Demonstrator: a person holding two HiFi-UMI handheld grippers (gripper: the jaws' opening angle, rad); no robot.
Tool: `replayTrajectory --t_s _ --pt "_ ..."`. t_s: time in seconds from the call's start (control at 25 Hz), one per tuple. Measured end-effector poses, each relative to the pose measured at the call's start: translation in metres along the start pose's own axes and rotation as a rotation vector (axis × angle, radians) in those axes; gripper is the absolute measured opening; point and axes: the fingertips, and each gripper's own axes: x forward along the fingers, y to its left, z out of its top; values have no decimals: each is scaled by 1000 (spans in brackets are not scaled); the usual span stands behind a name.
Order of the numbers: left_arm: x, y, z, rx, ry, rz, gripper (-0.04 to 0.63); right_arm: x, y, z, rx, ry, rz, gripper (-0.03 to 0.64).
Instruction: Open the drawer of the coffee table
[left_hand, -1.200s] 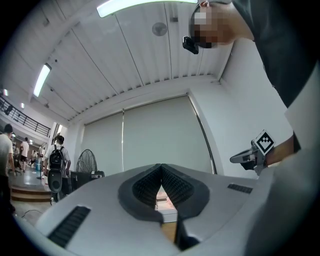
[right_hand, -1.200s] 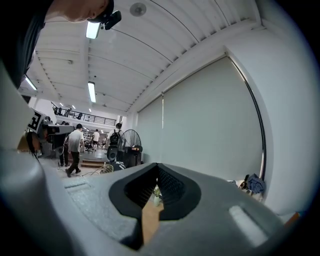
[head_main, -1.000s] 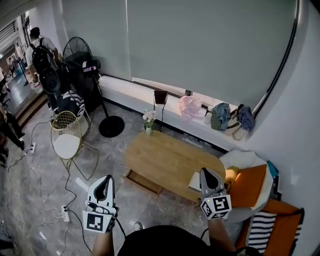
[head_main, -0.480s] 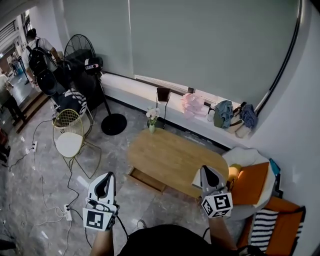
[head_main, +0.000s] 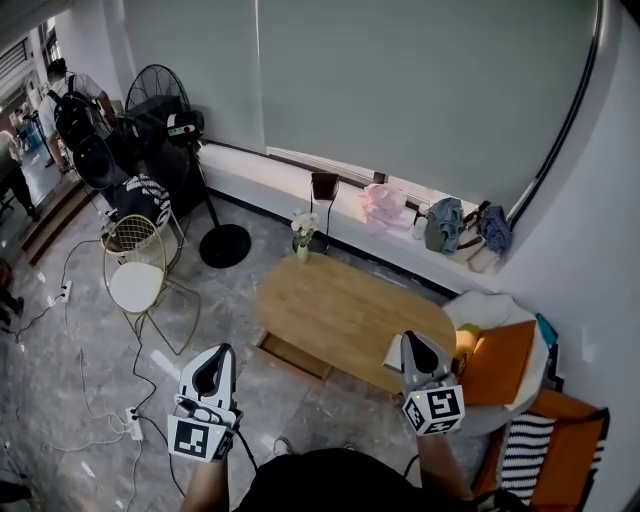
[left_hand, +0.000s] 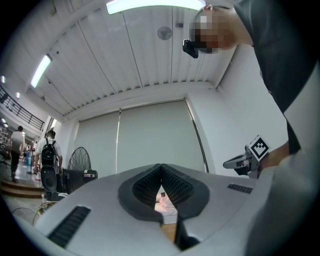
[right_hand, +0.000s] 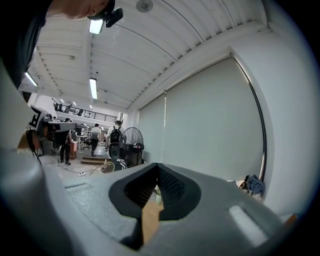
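Observation:
The oval wooden coffee table (head_main: 345, 315) stands on the floor ahead of me in the head view. Its drawer (head_main: 291, 356) shows as a low wooden front under the table's near left edge. My left gripper (head_main: 214, 354) hangs in the air short of the table, left of the drawer, shut with nothing held. My right gripper (head_main: 409, 341) hovers over the table's near right end, also shut and empty. In the left gripper view the left gripper (left_hand: 161, 166) has its tips touching, and the right gripper (left_hand: 242, 161) appears at the right. The right gripper view shows the right gripper (right_hand: 157, 165) with tips touching.
A small vase of flowers (head_main: 302, 237) stands at the table's far left end. A wire chair (head_main: 136, 266) and a standing fan (head_main: 160, 100) are at the left, with cables (head_main: 92, 400) on the floor. An orange seat (head_main: 502, 366) sits right of the table. Clothes (head_main: 442, 228) lie on the window ledge.
Both grippers have stayed almost where they were. The head view has shifted slightly, and people at the far left background have moved.

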Motion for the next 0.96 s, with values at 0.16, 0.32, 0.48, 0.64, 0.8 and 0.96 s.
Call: replayTrajectory --t_s 0.16,0.32,0.48,0.64,0.8,0.96 --pt "-8 2 -9 -13 13 0 8 1 8 -4 9 -1 4 5" --pt "-15 2 -12 -13 21 2 8 -2 14 -7 13 2 7 5" --pt "-23 -2 -25 -31 21 8 8 -4 15 -12 18 -6 12 5" --pt "-23 -7 -28 -37 31 2 8 -7 15 -13 27 -5 8 5" --pt "-19 -6 -11 -7 -22 -4 8 -7 16 -12 25 -4 8 5" --pt "-19 -10 -12 -8 24 9 8 -11 16 -14 22 2 12 5"
